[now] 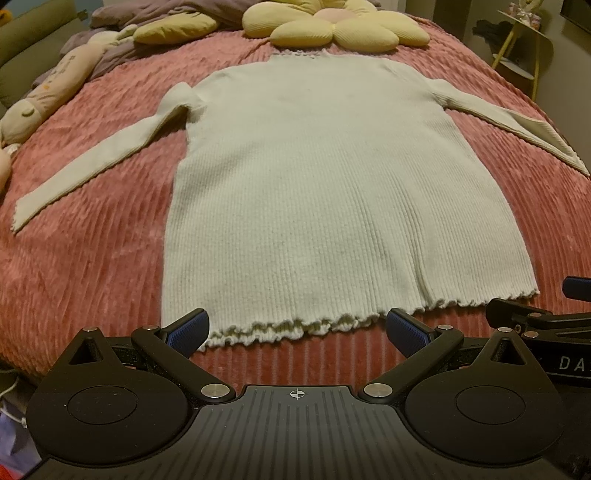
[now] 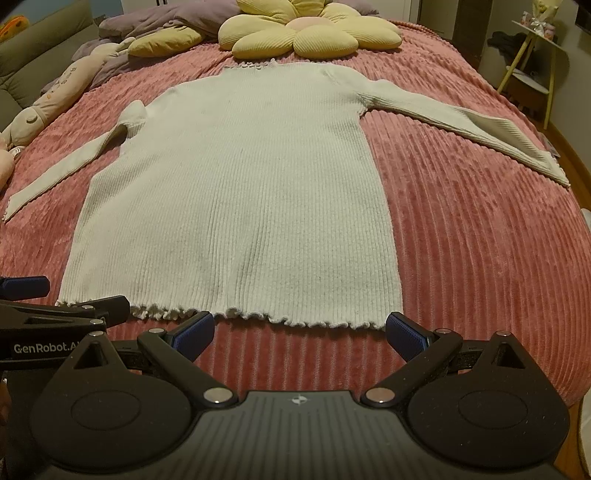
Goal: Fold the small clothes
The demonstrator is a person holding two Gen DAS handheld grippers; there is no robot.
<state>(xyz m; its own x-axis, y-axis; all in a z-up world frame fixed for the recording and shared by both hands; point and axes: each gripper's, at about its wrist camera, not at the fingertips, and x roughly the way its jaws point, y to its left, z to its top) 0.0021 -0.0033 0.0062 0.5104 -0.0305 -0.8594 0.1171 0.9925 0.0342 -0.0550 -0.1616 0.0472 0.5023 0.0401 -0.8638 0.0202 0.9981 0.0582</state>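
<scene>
- sweater (image 1: 314,177) cream ribbed knit, flat on pink bedspread (image 1: 92,258), sleeves spread out
- frilled hem nearest, collar touching flower pillow (image 1: 332,26)

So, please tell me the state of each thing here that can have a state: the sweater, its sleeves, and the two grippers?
sweater: spread flat on the pink bedspread, not folded
left sleeve: stretched out to the side, bunched near the shoulder
right sleeve: stretched out to the side
left gripper: open, empty, at the ruffled hem
right gripper: open, empty, at the hem
</scene>
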